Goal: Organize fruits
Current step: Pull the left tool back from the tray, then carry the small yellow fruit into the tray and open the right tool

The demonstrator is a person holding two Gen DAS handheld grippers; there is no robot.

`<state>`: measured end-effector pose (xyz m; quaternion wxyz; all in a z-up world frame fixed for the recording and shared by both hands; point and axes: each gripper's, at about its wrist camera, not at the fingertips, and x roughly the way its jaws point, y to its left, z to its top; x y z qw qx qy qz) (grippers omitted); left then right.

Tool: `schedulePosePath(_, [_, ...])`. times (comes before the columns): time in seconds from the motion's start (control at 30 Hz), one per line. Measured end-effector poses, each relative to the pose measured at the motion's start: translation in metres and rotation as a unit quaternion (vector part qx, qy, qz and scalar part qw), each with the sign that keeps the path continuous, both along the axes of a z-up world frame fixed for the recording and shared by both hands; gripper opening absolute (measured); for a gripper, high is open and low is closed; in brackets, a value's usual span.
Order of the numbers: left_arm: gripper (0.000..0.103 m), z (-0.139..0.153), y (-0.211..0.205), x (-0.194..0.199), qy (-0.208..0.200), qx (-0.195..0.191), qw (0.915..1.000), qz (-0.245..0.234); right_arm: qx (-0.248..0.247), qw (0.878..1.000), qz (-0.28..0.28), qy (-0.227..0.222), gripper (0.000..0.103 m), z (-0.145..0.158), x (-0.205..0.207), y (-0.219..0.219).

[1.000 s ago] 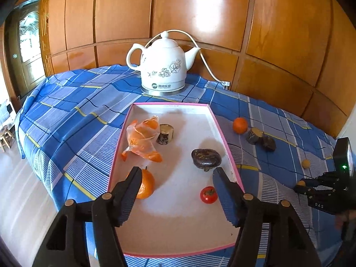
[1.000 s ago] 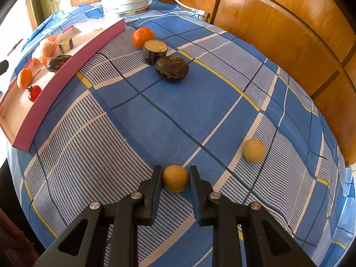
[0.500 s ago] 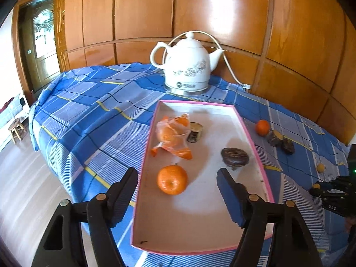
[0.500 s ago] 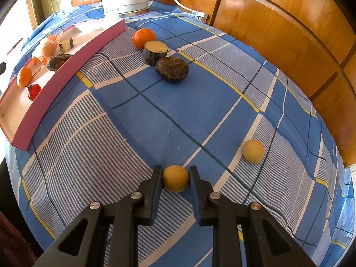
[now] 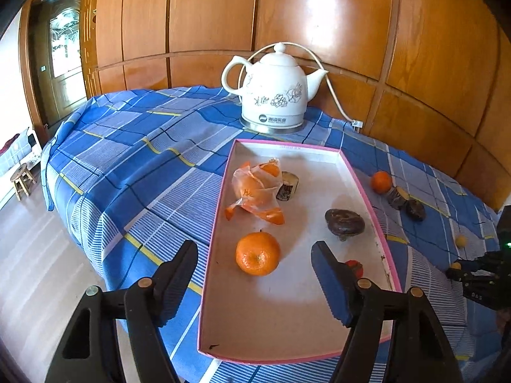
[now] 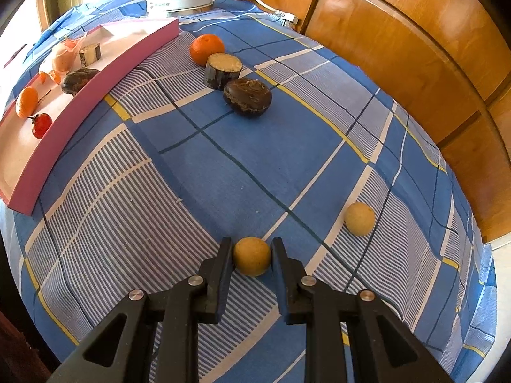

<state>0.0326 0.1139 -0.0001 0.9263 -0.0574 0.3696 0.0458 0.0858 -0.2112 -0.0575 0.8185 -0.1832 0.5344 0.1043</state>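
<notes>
1. Straight ahead in the left wrist view, the left gripper (image 5: pixel 255 263) hangs over the near end of a pink-rimmed tray (image 5: pixel 356 174) that lies on a blue checked cloth (image 5: pixel 134 159). Its jaws have just been opening and now stand wide apart, gripping nothing; a mandarin (image 5: pixel 258 253) sits on the tray floor in the gap between them, untouched by either finger.
2. Farther back in the tray lie a crumpled orange wrapper (image 5: pixel 255 191), a small stump-like piece (image 5: pixel 289 185) just beside it, and a dark wrinkled fruit (image 5: pixel 345 221) near the right rim. A small red fruit (image 5: pixel 356 266) shows partly behind the right finger.
3. Beyond the tray stands a white kettle (image 5: pixel 274 95) with its cord running to the wooden wall (image 5: pixel 319 16). On the cloth to the right of the tray lies a second mandarin (image 5: pixel 381 182) with two dark pieces next to it; the right gripper shows at the right edge of this view.
4. Now the right wrist view: the right gripper (image 6: pixel 252 255) is clamped on a small yellow ball-shaped fruit (image 6: pixel 251 255), both fingers pressing its sides as it rests on the cloth.
5. Another yellow fruit (image 6: pixel 360 218) lies apart to the right. Farther off, the second mandarin, a cut brown piece (image 6: pixel 222 70) and a dark fruit (image 6: pixel 248 96) sit in a close row, with the tray at the left.
</notes>
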Motion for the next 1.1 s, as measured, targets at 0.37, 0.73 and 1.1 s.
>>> schedulePosePath(0.37, [0.074,-0.002,0.004,0.0,-0.003,0.005,1.0,0.005,0.044,0.998,-0.005,-0.035,0.024,0.029,-0.006,0.024])
schedulePosePath(0.73, [0.074,-0.008,0.013,0.004,0.005,0.004,0.9998,0.016,0.158,0.984,0.06,-0.056,0.024,0.06,-0.013,0.095])
schedulePosePath(1.1, [0.074,-0.01,0.04,0.009,0.007,-0.001,0.9985,0.054,0.247,0.963,0.096,-0.046,0.024,0.072,0.004,0.159])
